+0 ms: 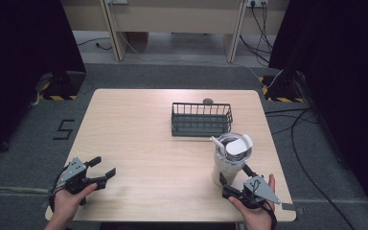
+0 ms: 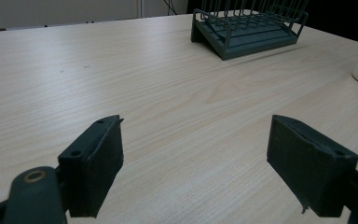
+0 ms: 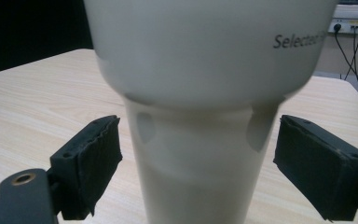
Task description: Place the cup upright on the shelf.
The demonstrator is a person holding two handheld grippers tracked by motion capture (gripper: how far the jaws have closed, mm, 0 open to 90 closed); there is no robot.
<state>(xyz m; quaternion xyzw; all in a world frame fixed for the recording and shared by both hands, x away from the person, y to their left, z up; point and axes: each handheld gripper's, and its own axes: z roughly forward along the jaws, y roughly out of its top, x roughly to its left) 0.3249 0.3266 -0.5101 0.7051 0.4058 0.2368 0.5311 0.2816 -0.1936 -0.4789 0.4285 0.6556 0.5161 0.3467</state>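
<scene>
Straddling the white tumbler at lower right of the high view, right tool is spread wide, jaws either side of its narrow base, not touching, likely pre-grasp. Left tool idles agape, empty, lower left on bench. Wire basket sits behind.

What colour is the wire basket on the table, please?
The wire basket is dark grey-green; the left gripper view shows it best.

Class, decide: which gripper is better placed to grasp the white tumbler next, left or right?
Right. The right gripper has its open jaws either side of the tumbler; the left gripper sits open across the table.
</scene>
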